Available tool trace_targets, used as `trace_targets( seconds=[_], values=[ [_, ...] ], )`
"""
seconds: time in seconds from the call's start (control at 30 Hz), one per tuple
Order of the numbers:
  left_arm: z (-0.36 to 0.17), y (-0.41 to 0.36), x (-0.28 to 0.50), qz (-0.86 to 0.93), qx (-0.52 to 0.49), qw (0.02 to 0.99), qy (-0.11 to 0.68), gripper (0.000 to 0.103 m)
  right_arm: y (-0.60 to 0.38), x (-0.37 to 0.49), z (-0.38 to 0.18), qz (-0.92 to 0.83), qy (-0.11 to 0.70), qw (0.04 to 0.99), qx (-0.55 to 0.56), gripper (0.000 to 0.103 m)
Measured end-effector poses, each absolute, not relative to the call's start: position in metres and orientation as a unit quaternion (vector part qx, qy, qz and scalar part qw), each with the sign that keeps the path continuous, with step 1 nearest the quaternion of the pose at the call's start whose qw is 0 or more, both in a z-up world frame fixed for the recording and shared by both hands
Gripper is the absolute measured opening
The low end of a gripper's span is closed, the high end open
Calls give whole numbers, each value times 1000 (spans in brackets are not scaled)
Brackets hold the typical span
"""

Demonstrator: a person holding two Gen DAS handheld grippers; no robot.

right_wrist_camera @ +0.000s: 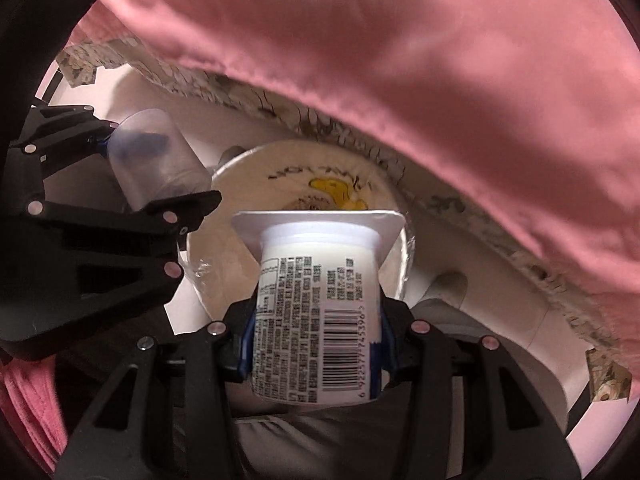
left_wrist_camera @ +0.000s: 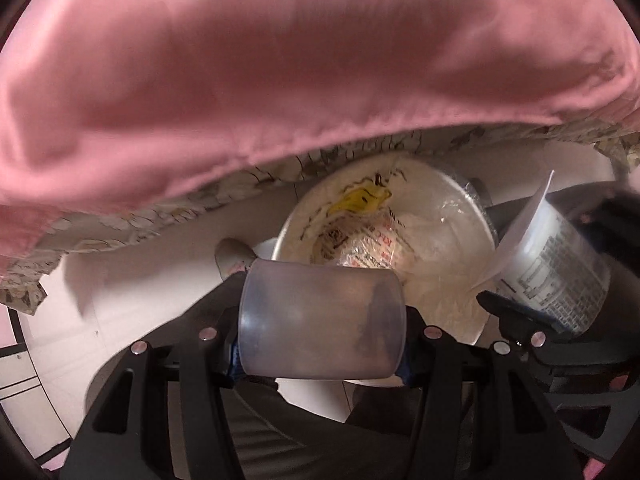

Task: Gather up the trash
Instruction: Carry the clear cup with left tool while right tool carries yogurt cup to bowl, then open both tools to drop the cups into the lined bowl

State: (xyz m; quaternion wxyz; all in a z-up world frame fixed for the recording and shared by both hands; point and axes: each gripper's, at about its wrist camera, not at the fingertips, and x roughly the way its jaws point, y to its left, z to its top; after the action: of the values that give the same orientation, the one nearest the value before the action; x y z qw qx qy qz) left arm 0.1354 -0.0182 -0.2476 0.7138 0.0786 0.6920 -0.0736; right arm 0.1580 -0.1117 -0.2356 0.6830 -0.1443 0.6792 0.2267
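My left gripper (left_wrist_camera: pixel 322 320) is shut on a clear plastic cup (left_wrist_camera: pixel 320 320) that lies sideways between its pads. My right gripper (right_wrist_camera: pixel 318 334) is shut on a white yogurt pot (right_wrist_camera: pixel 316 312) with a barcode label, its square rim pointing away from me. Both point down over a round white bin (left_wrist_camera: pixel 384 236) lined with a clear bag; a yellow scrap (left_wrist_camera: pixel 360 200) and a printed wrapper (left_wrist_camera: pixel 360 252) lie inside. In the left wrist view the yogurt pot (left_wrist_camera: pixel 556 264) hangs at the right. From the right wrist camera, the cup (right_wrist_camera: pixel 160 160) and left gripper (right_wrist_camera: pixel 160 176) are at the left.
A pink cloth (left_wrist_camera: pixel 280 72) with a patterned cream edge (left_wrist_camera: pixel 120 224) hangs across the top of both views, close over the bin. The bin (right_wrist_camera: pixel 224 264) stands on a pale floor (left_wrist_camera: pixel 160 280). A grey rounded object (left_wrist_camera: pixel 234 256) lies left of the bin.
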Motion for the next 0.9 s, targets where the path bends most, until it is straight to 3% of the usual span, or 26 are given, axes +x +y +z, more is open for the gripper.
trace_targets(
  seconds=[0.9],
  values=[
    [-377, -30, 151, -94, 15, 625, 775, 57, -120, 178, -370, 211, 804, 555, -36, 48]
  ],
)
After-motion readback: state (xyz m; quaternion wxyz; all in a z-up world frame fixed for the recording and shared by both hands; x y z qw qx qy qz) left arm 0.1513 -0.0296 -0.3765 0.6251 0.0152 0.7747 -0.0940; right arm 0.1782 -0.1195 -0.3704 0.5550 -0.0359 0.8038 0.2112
